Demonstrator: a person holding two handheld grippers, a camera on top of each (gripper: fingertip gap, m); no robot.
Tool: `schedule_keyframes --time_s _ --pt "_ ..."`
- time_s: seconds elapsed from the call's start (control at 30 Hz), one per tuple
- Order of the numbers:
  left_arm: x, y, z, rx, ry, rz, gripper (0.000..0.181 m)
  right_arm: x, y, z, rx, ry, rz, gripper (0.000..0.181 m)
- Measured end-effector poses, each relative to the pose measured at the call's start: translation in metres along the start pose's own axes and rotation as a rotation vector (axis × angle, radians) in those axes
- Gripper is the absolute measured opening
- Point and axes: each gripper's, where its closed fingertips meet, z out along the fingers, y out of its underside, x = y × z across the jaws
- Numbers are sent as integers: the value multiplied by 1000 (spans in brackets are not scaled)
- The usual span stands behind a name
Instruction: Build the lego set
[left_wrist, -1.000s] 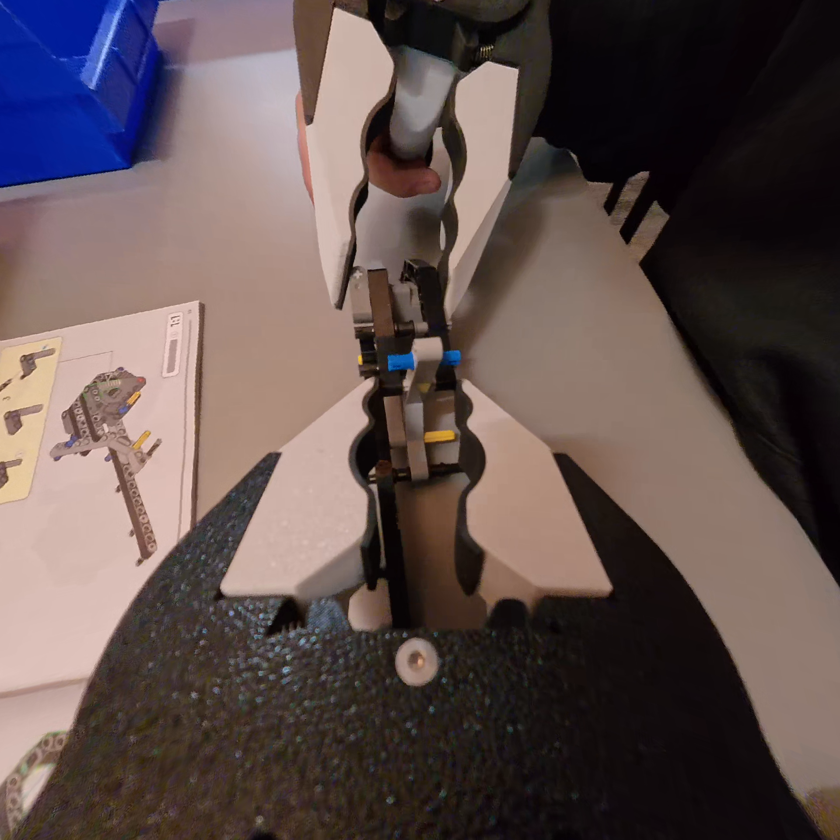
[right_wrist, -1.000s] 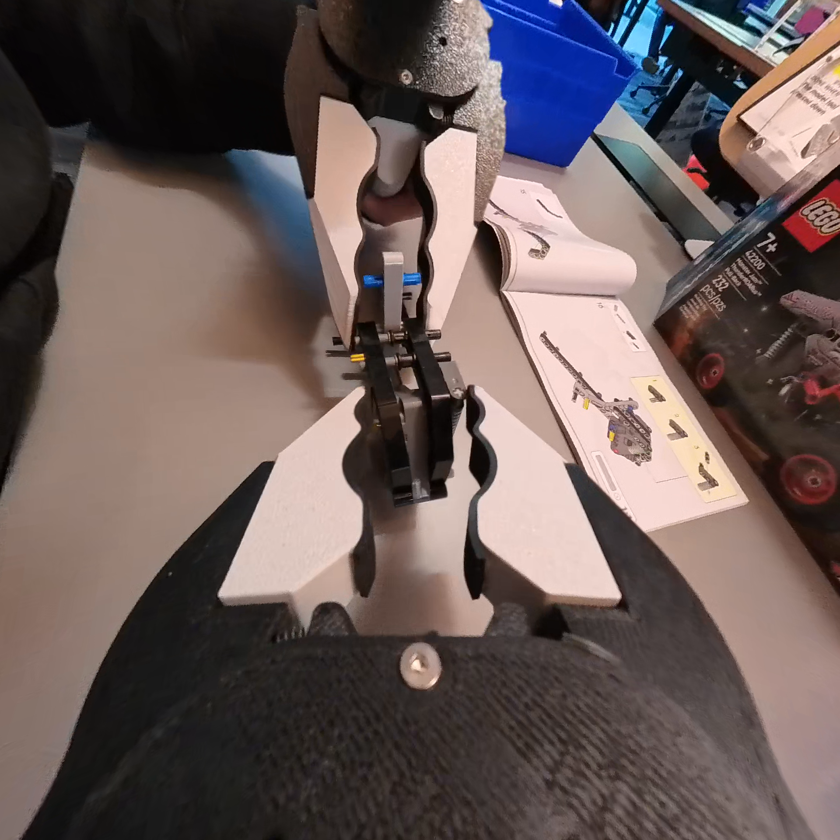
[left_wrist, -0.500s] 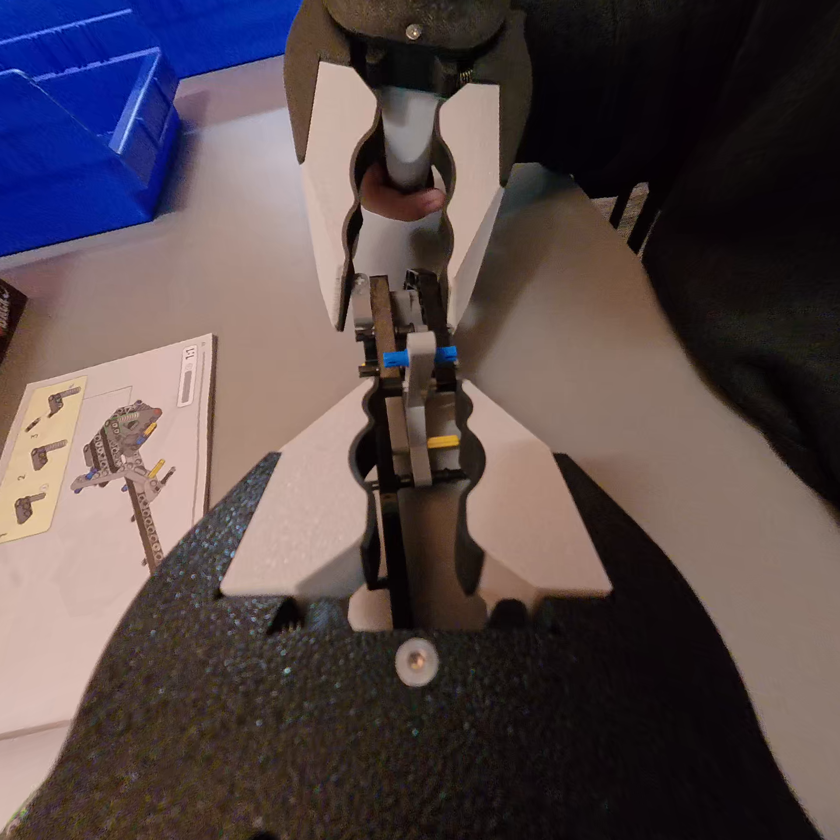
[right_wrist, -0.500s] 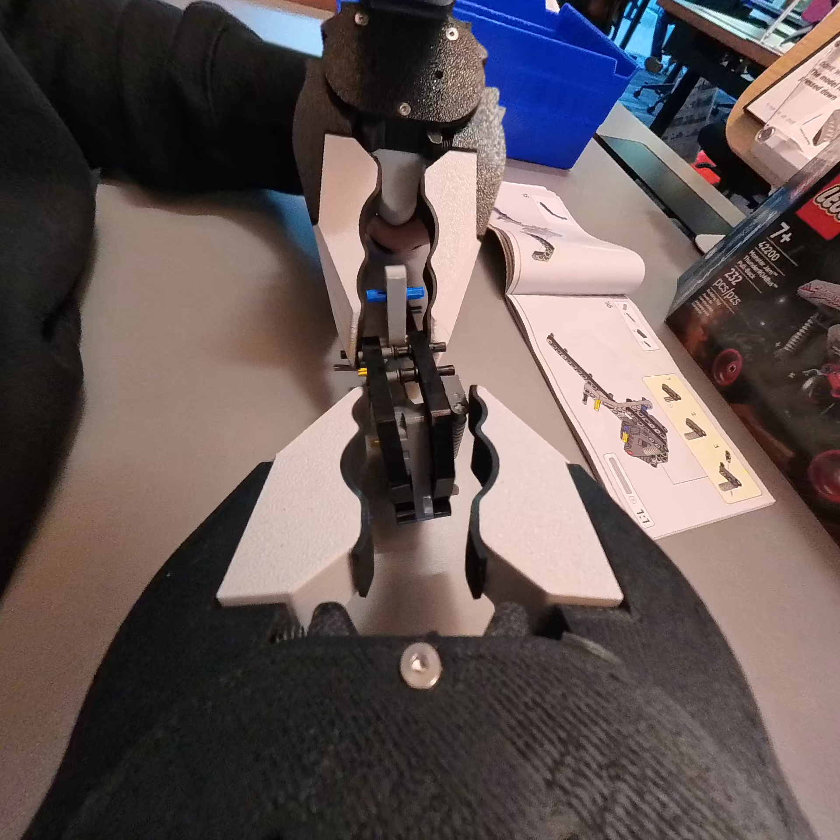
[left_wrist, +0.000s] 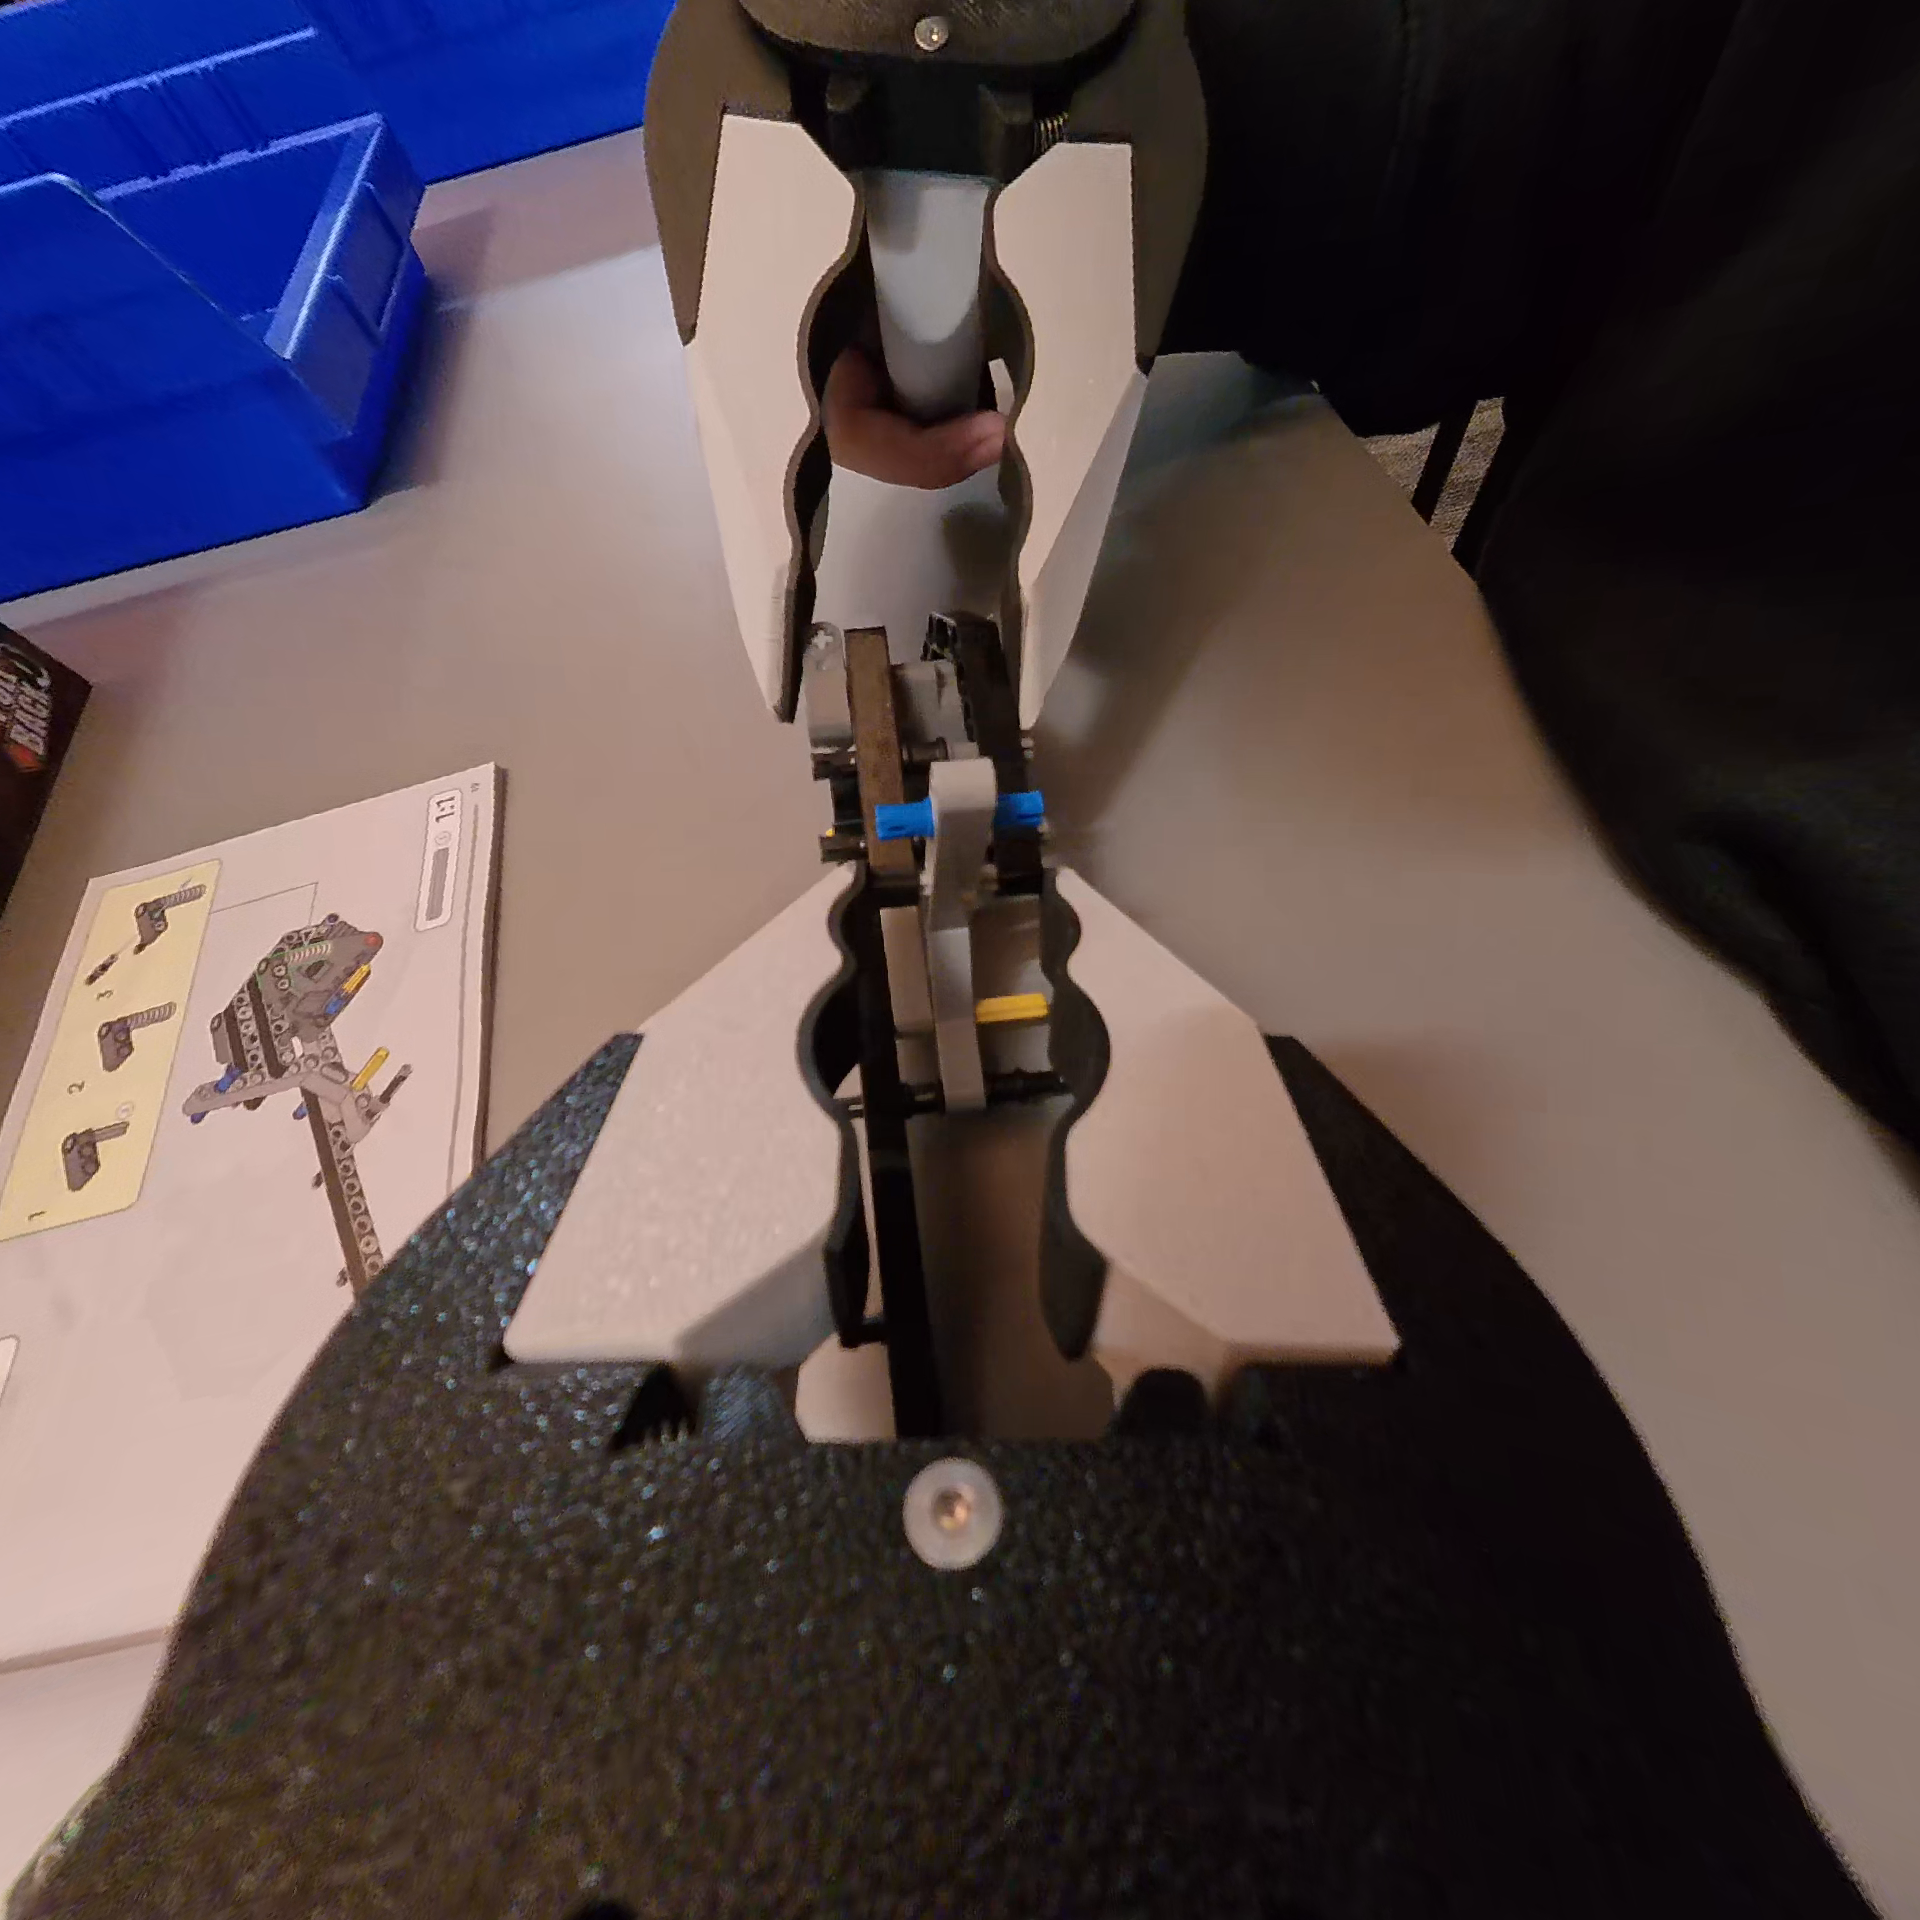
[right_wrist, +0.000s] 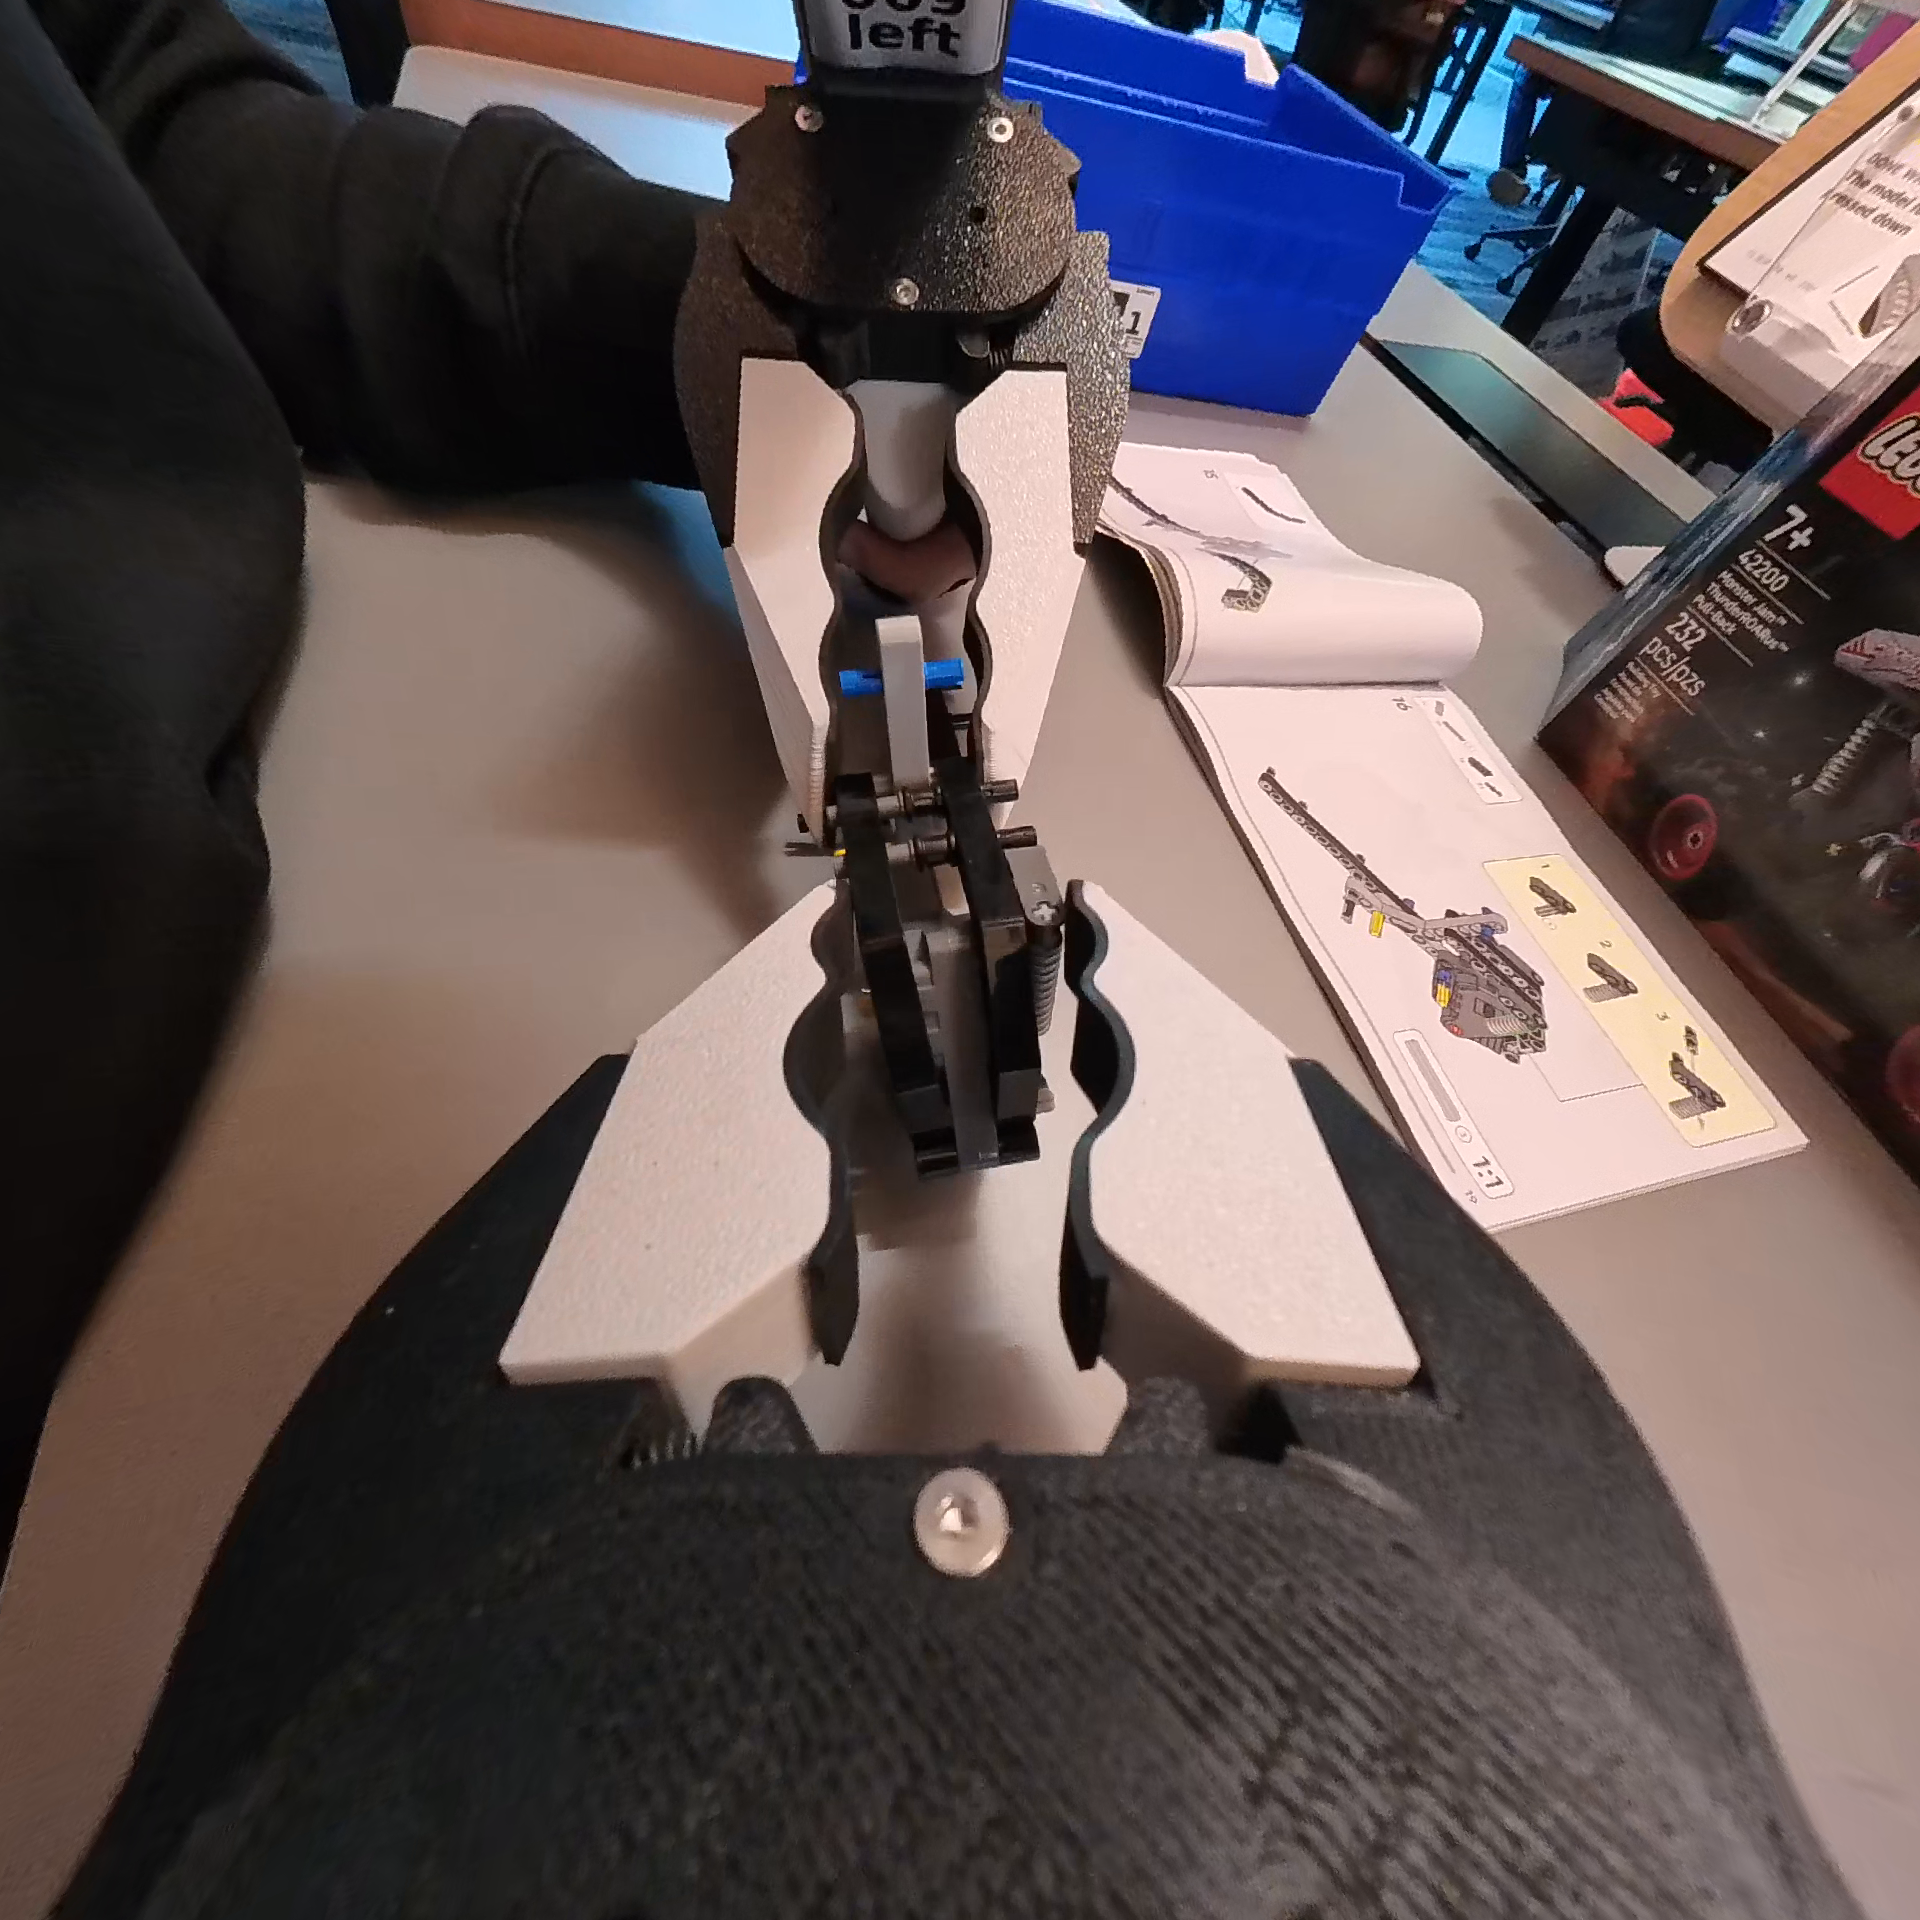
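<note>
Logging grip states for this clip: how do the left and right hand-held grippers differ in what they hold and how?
The left hand-held gripper clamps the end of the black-and-grey lego assembly carrying the light grey beam and yellow pin. The right hand-held gripper brackets the end with two black beams; a gap shows beside its right finger, so contact is unclear. Both face each other along one assembly above the grey table.

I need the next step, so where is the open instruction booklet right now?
The instruction booklet lies open on the table, right of both grippers in the right wrist view, between the blue bin and the set's box.
</note>
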Motion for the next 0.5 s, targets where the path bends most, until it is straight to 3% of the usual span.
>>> schedule_keyframes --time_s 0.4,0.5 --pt "-3 -1 0 -1 -51 -11 29 1 -1 3 -27 36 -18 40" --pt "-8 2 2 -20 -108 23 38 1 0 2 -36 38 -17 39"
